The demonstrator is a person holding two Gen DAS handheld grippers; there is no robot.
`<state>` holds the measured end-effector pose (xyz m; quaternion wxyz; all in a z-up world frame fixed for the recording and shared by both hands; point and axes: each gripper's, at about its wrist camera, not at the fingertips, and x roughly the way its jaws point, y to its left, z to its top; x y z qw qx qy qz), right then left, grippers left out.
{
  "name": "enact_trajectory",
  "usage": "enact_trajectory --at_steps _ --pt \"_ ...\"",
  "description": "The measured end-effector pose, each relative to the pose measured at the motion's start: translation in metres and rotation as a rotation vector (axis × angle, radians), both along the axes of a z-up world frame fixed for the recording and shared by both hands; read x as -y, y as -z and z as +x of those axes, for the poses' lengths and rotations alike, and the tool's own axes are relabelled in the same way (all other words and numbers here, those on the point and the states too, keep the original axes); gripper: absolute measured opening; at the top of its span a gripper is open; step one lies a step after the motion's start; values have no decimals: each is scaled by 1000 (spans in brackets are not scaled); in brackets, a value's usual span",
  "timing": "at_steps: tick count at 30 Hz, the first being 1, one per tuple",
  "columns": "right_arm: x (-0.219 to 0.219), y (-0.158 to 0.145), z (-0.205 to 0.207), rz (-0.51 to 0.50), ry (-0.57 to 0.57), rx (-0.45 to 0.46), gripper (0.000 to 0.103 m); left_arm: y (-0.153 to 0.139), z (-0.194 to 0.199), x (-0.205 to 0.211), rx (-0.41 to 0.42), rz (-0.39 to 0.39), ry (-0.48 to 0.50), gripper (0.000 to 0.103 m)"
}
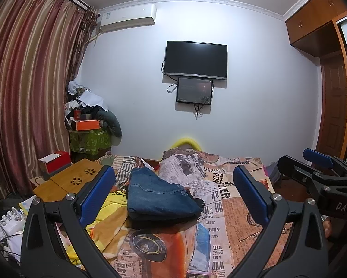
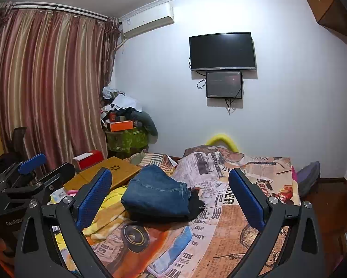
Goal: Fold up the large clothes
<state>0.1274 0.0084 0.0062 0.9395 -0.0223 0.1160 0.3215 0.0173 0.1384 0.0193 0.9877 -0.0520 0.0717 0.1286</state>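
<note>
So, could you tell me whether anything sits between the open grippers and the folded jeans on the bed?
Nothing visible does: the left gripper and right gripper both look straight at the folded jeans, with only printed bedspread between.

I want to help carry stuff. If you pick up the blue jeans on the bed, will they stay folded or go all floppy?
The folded jeans would probably sag and unfold if lifted by one edge, since they are soft layered cloth. The denim looks thick, so they are likely heavyish for their size. They rest on a dark garment, which might drag along. Both grippers, left and right, are open and holding nothing.
</note>
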Motion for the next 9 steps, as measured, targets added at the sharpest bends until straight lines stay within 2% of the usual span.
enact_trajectory --at_steps 9 --pt "-2 1 1 -8 -6 -2 100 2 1 0 -13 8 4 102"
